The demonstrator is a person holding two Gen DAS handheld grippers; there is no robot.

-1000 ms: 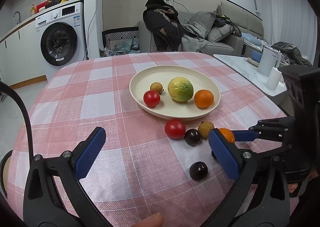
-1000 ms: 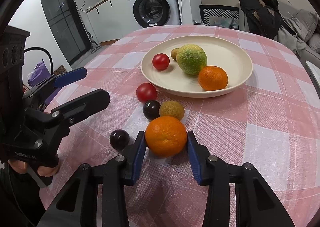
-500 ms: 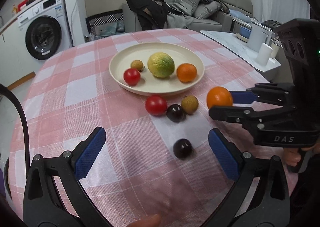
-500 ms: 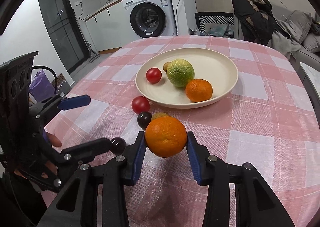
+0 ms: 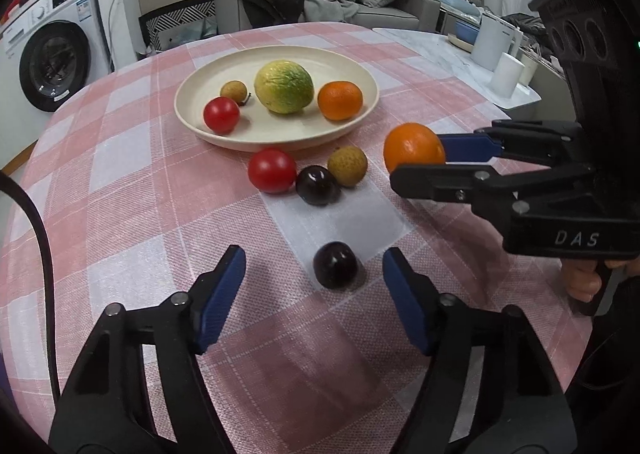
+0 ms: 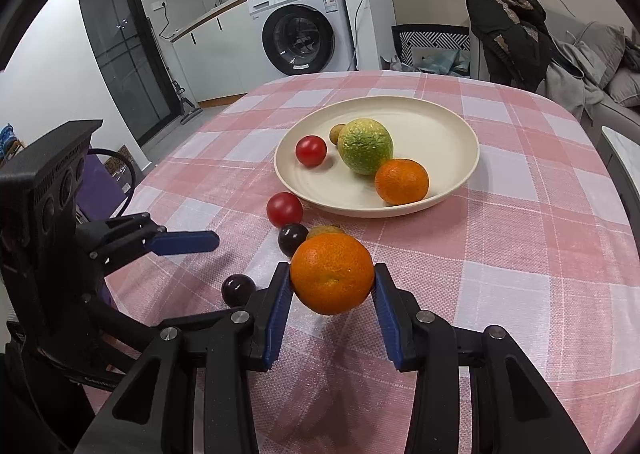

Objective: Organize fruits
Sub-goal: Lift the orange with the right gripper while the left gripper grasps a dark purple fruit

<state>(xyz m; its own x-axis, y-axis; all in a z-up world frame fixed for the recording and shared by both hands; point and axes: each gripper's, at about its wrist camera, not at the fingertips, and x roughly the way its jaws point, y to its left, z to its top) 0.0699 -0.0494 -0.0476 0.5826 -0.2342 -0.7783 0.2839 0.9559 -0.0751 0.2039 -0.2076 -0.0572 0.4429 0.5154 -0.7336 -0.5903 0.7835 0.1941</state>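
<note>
Since half a second ago, left tongs have dropped closer to the lone dark plum; right tongs have carried the orange a little nearer the plate

Left tongs: spread wide, gripping nothing, plum on the bench just ahead, between the blue pads. Right tongs: clenched on the orange, held clear of the cloth, short of the plate rim

On the plate: red tomato, small brown fruit, green-yellow citrus, second orange. Loose on the bench near the rim: tomato, another dark plum, rough tan fruit, the three touching or nearly so

Risks, as judged:
- orange is round and pinched at two small contacts; a tilt or slackened squeeze could let it drop onto the cluster below and scatter it
- plum may roll off if one pad reaches it first
- both tongs work close together; they could clash

Hard to make out:
- tan fruit mostly hidden behind the held orange in the right view
- brown fruit on the plate half hidden by the citrus there
- far pad of the right tongs hidden from the left view
- bench edges cut off
</note>
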